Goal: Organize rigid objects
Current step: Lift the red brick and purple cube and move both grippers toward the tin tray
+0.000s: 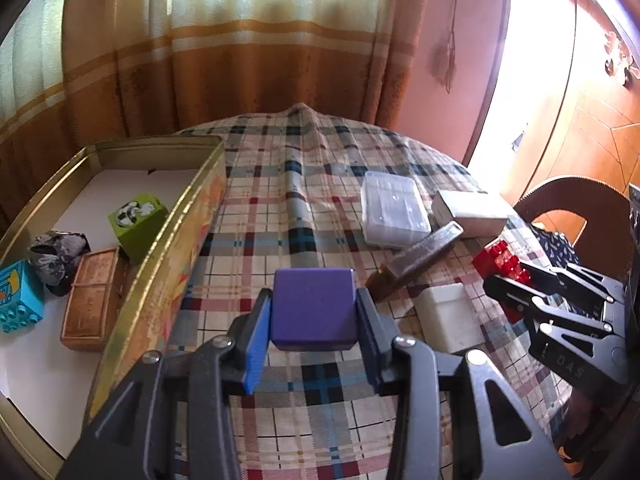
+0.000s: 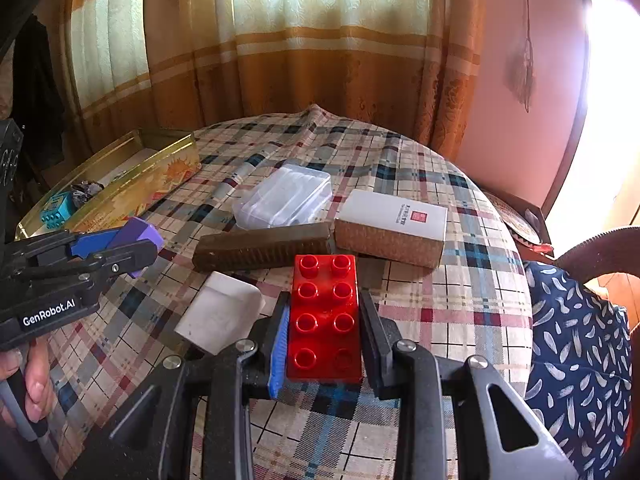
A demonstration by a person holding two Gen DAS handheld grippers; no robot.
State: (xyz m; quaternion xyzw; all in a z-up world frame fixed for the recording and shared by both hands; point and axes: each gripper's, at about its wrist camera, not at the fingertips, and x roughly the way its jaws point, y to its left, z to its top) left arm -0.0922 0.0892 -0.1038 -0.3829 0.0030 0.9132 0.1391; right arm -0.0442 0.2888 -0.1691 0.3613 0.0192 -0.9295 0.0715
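A round table under a plaid cloth [image 1: 312, 184] filled most of both views, with striped orange curtains [image 1: 240, 40] hanging behind it. Along its left edge lay a long gold tin [image 1: 176, 236], lid off, holding a green cube [image 1: 138, 220], a teal studded brick [image 1: 18, 296], a brown woven box [image 1: 94, 300] and a crumpled grey lump [image 1: 58, 254]. Toward the right side of the cloth sat a clear plastic case [image 2: 284, 198], a white-topped box [image 2: 392, 226], a dark brown bar [image 2: 262, 246] and a small white block [image 2: 220, 312], close together. The left gripper [image 1: 314, 312] was clamped on a purple cube [image 1: 314, 304], smooth and matte with softly rounded edges, held just right of the tin above the cloth. The right gripper [image 2: 324, 320] was closed on a glossy red brick [image 2: 325, 316], two studs wide and four long, held above the cloth just in front of the brown bar.
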